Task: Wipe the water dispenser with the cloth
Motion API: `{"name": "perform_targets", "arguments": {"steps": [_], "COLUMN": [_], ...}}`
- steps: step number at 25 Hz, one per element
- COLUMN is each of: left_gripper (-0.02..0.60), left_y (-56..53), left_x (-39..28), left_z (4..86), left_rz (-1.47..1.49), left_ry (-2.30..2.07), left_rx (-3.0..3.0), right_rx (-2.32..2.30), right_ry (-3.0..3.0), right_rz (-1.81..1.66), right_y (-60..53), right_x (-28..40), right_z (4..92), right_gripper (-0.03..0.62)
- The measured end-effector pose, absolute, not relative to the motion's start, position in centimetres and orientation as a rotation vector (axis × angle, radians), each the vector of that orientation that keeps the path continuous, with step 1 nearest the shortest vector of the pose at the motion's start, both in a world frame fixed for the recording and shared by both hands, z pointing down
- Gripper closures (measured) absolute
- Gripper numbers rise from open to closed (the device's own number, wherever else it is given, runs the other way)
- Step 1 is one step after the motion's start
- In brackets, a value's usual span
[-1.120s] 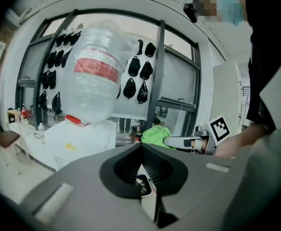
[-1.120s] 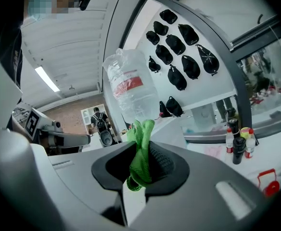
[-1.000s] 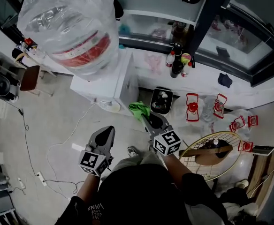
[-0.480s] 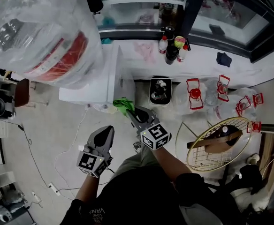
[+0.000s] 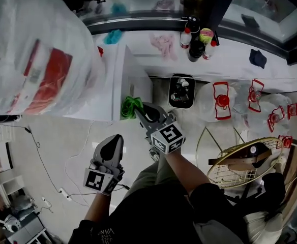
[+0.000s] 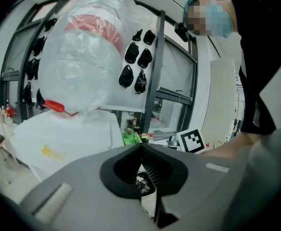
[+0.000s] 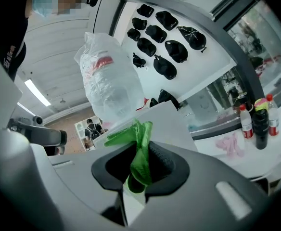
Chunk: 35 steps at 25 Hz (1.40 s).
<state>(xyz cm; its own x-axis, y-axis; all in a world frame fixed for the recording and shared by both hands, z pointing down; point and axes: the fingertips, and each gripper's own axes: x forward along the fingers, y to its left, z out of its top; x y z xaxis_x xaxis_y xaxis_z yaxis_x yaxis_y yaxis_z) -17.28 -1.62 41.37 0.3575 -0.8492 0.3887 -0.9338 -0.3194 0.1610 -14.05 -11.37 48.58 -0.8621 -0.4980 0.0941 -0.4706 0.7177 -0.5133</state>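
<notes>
**While the cloth sits clamped, the dispenser waits for its wipe**

Because the cloth [image 7: 139, 153] is a thin green rag, it should handle as light, limp and easily squashed. It is best held as it is held now, bunched in a fold, with a loose tuft left past the tips to do the rubbing. The right tool [image 7: 140, 165] is closed on that fold, and a tail hangs down into the recess behind the jaws.

The water dispenser [image 5: 130, 80] is a stiff white cabinet with smooth panels. A big bottle wrapped in a plastic bag [image 5: 36, 60] stands on top, so it looks heavy and probably top-heavy. Firm strokes on the flat sides seem safe; a shove high up seems less so.

From the head view the cloth is at the lower edge of the dispenser's side panel, touching it or just short of it; I cannot tell which. That view also places the left tool [image 5: 115, 141] lower down and well apart from the cabinet.

Only the right gripper view shows how deep the rag sits in the clamp. Only the left gripper view shows that tool's jaws brought together on nothing, with the green cloth small in the distance beyond them.
</notes>
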Motion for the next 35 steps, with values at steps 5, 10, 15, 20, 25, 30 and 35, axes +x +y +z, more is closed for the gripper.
{"name": "perform_targets", "arguments": {"steps": [5,10,15,20,25,30,35], "left_gripper": [0.580,0.580,0.580,0.580,0.580,0.580,0.580], "left_y": [-2.4,-2.7,-2.9,-3.0,-3.0,-2.2,-1.7], "left_x": [-17.1,-16.7,-16.7,-16.7,-16.4,-16.7,-16.4], "left_z": [41.9,42.4,43.0,43.4,43.3,43.3,43.8], "left_rz": [0.334,0.345,0.353,0.350,0.370,0.350,0.336], "left_ry": [-1.561,-1.565,-1.571,-1.584,-1.545,-1.532,-1.504], "left_rx": [2.250,2.225,2.232,2.247,2.194,2.209,2.238], "right_rx": [-0.811,-0.870,-0.976,-1.127,-1.229,-1.206,-1.137], "right_ry": [2.888,2.884,2.869,2.850,2.814,2.818,2.835], "right_rz": [-0.777,-0.731,-0.715,-0.703,-0.667,-0.599,-0.581], "right_y": [-16.1,-21.9,-27.6,-32.3,-34.1,-29.4,-21.3], "right_x": [-15.3,-15.9,-16.2,-16.1,-15.0,-12.5,-10.2], "right_z": [48.8,49.4,50.3,50.9,51.0,50.3,50.7], "right_gripper": [0.521,0.520,0.520,0.520,0.522,0.525,0.525]}}
